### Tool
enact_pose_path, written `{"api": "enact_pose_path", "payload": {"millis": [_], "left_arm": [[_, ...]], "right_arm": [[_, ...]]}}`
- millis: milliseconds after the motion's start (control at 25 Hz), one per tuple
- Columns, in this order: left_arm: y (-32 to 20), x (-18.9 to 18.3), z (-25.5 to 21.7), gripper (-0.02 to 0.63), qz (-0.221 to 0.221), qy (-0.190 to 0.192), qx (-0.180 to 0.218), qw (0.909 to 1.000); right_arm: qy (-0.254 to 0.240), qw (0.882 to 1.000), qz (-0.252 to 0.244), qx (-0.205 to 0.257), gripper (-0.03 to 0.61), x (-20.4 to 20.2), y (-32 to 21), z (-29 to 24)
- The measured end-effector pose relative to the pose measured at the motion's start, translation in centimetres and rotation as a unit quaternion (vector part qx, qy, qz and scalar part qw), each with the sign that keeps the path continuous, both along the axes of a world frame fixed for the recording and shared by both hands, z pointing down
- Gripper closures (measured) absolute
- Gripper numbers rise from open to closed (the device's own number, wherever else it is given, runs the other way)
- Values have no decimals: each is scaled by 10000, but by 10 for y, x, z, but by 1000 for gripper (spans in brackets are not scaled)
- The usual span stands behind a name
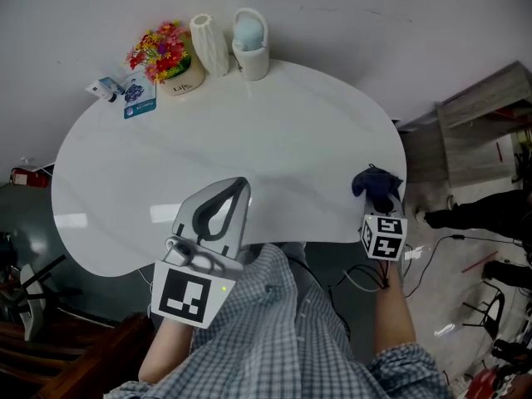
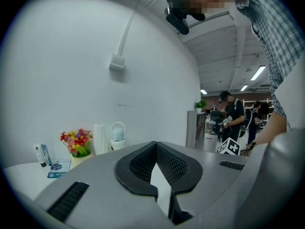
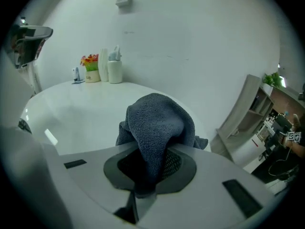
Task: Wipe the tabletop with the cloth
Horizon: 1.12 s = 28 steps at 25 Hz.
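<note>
The white rounded tabletop (image 1: 274,140) lies in front of me. A dark blue cloth (image 1: 376,186) hangs bunched at the table's right front edge, and my right gripper (image 1: 381,210) is shut on it. In the right gripper view the cloth (image 3: 157,116) drapes over the jaws of the right gripper (image 3: 151,151) and hides their tips, with the tabletop (image 3: 86,109) beyond. My left gripper (image 1: 241,183) hovers over the table's near edge, left of centre. In its own view the left gripper (image 2: 155,146) has its jaws meeting at the tips, with nothing between them.
At the table's far edge stand a pot of flowers (image 1: 162,52), a white ribbed vase (image 1: 209,44), a white holder (image 1: 249,44) and small bottles with a blue card (image 1: 125,94). A wooden shelf (image 1: 482,123) stands right of the table. People (image 2: 233,116) stand in the background.
</note>
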State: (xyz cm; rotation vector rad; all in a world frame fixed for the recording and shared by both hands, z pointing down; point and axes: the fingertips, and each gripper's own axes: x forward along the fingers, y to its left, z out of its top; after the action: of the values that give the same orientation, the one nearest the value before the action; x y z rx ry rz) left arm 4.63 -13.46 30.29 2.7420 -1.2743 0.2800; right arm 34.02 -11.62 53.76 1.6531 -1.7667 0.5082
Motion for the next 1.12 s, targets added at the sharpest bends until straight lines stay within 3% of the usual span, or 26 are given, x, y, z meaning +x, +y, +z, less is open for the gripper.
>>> {"api": "enact_pose_path", "payload": {"millis": [200, 320, 720, 1120], "left_arm": [[-4, 8, 3, 611, -52, -9, -61, 10000], [-6, 9, 5, 611, -104, -16, -87, 9999], [-7, -1, 4, 611, -246, -16, -72, 9997], [-4, -20, 5, 611, -391, -45, -121, 9992]], "right_arm": [[108, 9988, 467, -81, 541, 52, -7, 0], [0, 9988, 492, -78, 541, 48, -16, 1], [-421, 9968, -672, 131, 541, -82, -61, -1], [-715, 9766, -2025, 75, 541, -219, -65, -6]]}}
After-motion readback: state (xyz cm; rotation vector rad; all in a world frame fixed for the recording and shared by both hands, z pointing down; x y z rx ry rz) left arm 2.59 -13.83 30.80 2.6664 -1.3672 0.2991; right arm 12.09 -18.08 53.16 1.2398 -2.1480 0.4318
